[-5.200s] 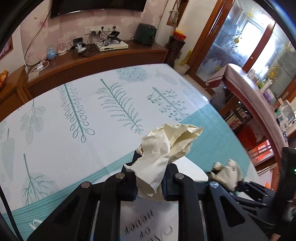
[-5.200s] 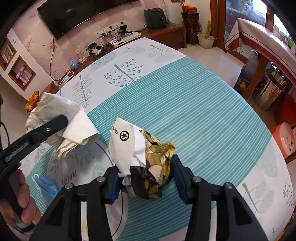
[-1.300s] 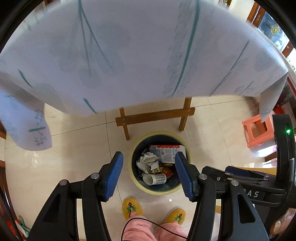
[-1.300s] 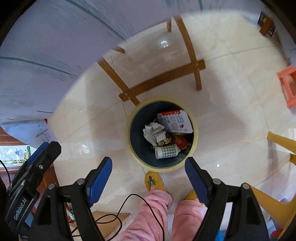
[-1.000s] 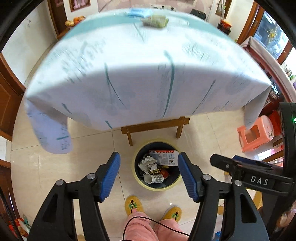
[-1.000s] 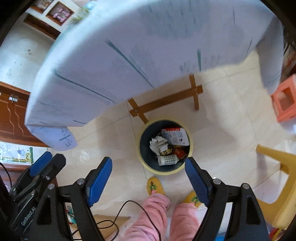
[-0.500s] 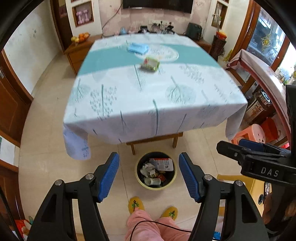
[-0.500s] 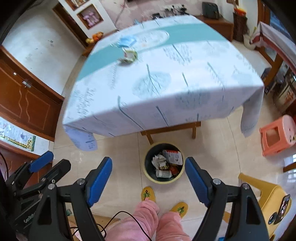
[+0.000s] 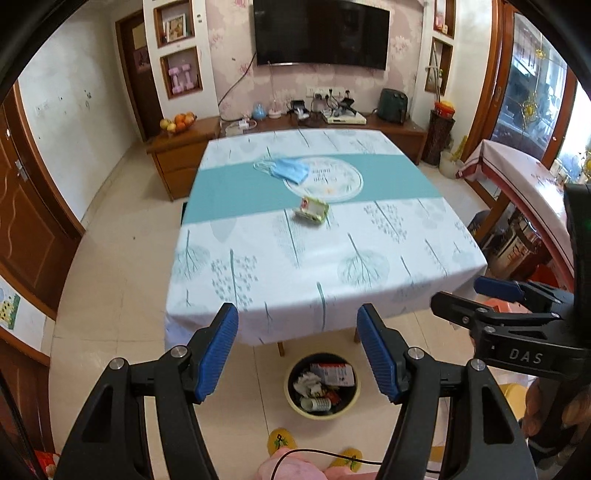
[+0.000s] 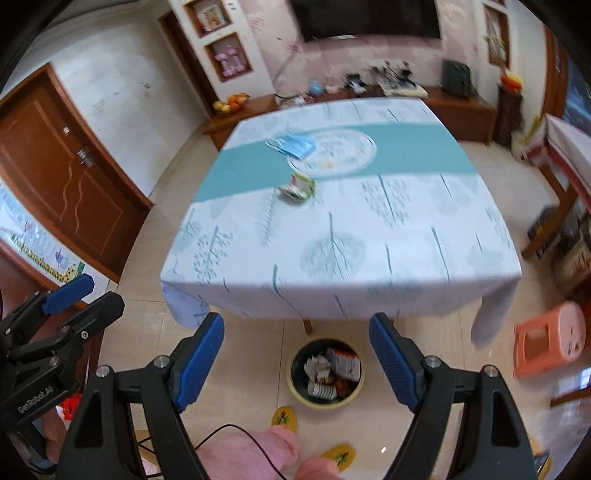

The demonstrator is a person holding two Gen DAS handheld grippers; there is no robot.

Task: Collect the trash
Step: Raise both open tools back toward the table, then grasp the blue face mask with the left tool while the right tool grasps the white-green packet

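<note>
A round yellow-rimmed trash bin with paper and cups inside stands on the floor under the table's near edge; it also shows in the right wrist view. On the tablecloth lie a crumpled green wrapper and a blue face mask. My left gripper is open and empty, high above the bin. My right gripper is open and empty too, beside it.
The table wears a white and teal leaf cloth. A pink stool stands on the floor at right. A wooden sideboard and a TV are at the back. Slippered feet are near the bin.
Both grippers have risen and tilted up from looking down into the bin, so the whole table top and room now show. Both stay open and empty.
</note>
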